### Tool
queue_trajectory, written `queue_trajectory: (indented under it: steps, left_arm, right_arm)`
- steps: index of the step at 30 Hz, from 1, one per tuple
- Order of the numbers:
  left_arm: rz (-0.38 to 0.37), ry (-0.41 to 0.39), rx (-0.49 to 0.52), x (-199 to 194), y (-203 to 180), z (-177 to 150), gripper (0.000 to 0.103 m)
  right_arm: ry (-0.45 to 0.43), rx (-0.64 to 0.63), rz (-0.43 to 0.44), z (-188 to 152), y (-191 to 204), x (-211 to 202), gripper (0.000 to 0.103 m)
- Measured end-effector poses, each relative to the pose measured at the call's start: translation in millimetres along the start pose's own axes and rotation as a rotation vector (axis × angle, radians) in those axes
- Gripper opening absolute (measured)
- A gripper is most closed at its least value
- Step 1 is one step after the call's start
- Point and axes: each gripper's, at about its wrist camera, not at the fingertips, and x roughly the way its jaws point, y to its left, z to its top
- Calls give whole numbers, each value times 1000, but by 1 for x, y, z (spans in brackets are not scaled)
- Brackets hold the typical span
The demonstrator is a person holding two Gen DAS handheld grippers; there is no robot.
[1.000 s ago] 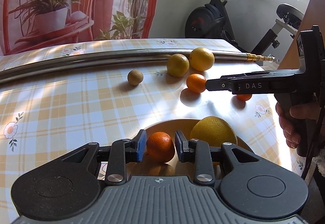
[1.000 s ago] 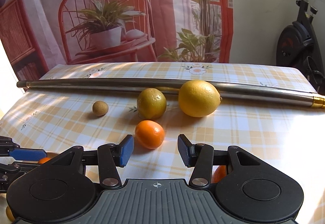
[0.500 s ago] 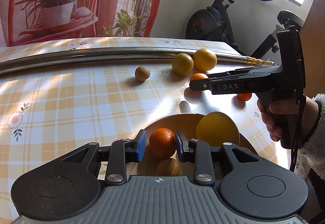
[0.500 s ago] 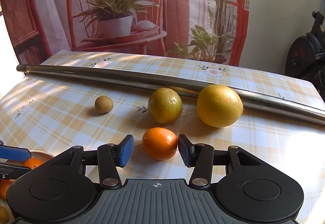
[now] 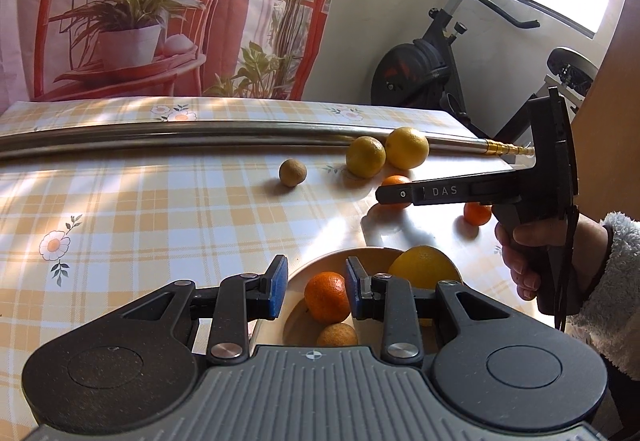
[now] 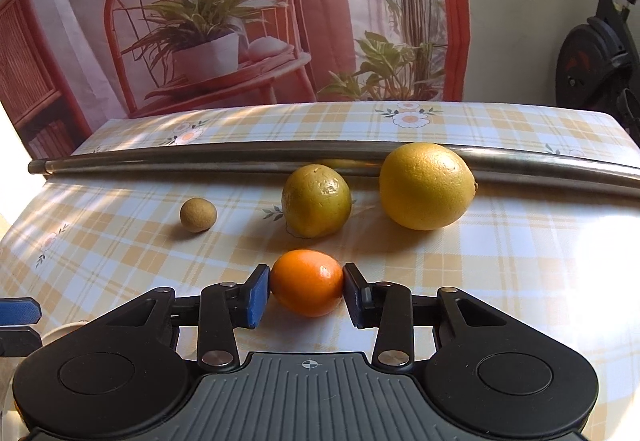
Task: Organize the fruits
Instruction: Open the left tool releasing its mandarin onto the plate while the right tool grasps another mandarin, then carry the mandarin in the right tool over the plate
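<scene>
1. Bowl (image 5: 308, 261) on the checked tablecloth (image 5: 160, 225) holds an orange tangerine (image 5: 327, 296), a big yellow citrus (image 5: 424, 268) and a small tan fruit (image 5: 337, 335).
2. Left gripper (image 5: 314, 286) hangs over the bowl, jaws apart, gripping nothing.
3. Right gripper (image 6: 306, 293): pads touch both sides of the small orange (image 6: 307, 281) on the cloth; whether they are clamped on it cannot be told.
4. "DAS" is printed on the right gripper's finger.
5. Loose near the metal pole (image 6: 200, 163): lemon (image 6: 426, 186), greenish citrus (image 6: 316, 200), tan ball (image 6: 198, 215).
</scene>
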Motion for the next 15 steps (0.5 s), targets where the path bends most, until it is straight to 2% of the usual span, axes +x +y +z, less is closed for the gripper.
queue_trajectory:
  steps: [9, 15]
  left_arm:
    - [19, -29, -57, -21, 4, 0, 32]
    - [60, -49, -69, -38, 4, 0, 32]
  right_arm:
    - [-63, 2, 2, -11, 18, -45, 36]
    - [-101, -7, 15, -20, 37, -76, 36]
